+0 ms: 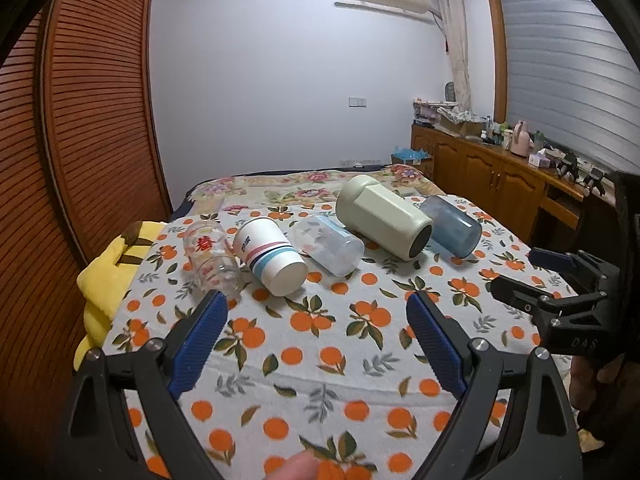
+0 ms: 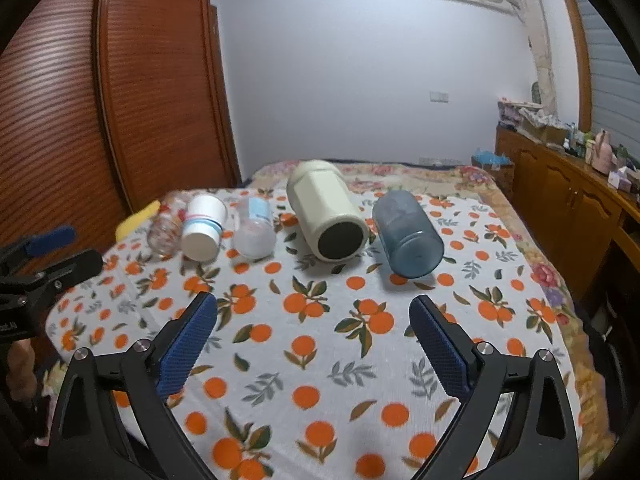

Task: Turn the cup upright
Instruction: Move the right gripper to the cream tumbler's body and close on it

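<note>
Several cups lie on their sides in a row on the orange-print cloth [image 1: 320, 360]: a clear glass with red print [image 1: 210, 258], a striped paper cup [image 1: 270, 256], a clear plastic cup [image 1: 328, 248], a cream mug [image 1: 382, 216] and a blue plastic cup [image 1: 452, 226]. In the right wrist view they show as glass [image 2: 165, 229], paper cup [image 2: 203, 226], clear cup [image 2: 255, 229], cream mug [image 2: 326, 210] and blue cup [image 2: 408, 234]. My left gripper [image 1: 316, 308] is open and empty, short of the row. My right gripper [image 2: 314, 312] is open and empty, short of the mug.
A yellow cloth [image 1: 108, 280] hangs at the table's left edge. A louvred wooden wardrobe [image 1: 80, 120] stands at the left. A wooden sideboard [image 1: 500, 176] with clutter runs along the right. The right gripper [image 1: 560, 280] shows at the left view's right edge.
</note>
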`<state>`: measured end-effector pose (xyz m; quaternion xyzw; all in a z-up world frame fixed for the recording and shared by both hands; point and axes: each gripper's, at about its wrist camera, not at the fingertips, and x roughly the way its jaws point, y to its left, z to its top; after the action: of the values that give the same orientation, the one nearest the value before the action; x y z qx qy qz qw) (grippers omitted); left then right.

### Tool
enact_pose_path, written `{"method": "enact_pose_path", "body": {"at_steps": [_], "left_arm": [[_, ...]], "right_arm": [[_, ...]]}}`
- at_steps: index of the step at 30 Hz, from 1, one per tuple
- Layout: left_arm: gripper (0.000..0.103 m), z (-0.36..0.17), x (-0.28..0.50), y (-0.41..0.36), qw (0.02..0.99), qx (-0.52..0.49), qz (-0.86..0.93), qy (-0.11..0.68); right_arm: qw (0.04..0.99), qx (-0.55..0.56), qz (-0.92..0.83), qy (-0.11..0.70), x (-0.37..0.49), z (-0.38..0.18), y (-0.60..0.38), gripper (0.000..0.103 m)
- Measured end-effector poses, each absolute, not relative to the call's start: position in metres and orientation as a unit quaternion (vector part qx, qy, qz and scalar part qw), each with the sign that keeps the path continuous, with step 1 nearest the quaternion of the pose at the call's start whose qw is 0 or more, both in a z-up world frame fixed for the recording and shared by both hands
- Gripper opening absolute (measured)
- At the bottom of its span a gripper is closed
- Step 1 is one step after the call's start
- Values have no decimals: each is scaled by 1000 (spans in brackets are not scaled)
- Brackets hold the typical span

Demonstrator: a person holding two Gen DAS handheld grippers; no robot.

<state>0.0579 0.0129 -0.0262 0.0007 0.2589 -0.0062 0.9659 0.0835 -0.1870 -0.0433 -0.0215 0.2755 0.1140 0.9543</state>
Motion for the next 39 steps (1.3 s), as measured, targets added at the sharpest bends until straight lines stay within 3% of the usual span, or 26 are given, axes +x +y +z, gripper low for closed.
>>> {"method": "enact_pose_path", "body": {"at_steps": [11,25,39], "left_arm": [[92,-47,119,16,952,-12,-44,304],[87,-45,159,24,957,-4,-56,284],[87,-42,168,45,955,-17,-58,291]], "right_arm": [[939,-51,141,309,155,-44,-180,93],[921,-85,147,352,244,-34,-171,93],[872,-100,154,454,313,-51,-145,93]]}}
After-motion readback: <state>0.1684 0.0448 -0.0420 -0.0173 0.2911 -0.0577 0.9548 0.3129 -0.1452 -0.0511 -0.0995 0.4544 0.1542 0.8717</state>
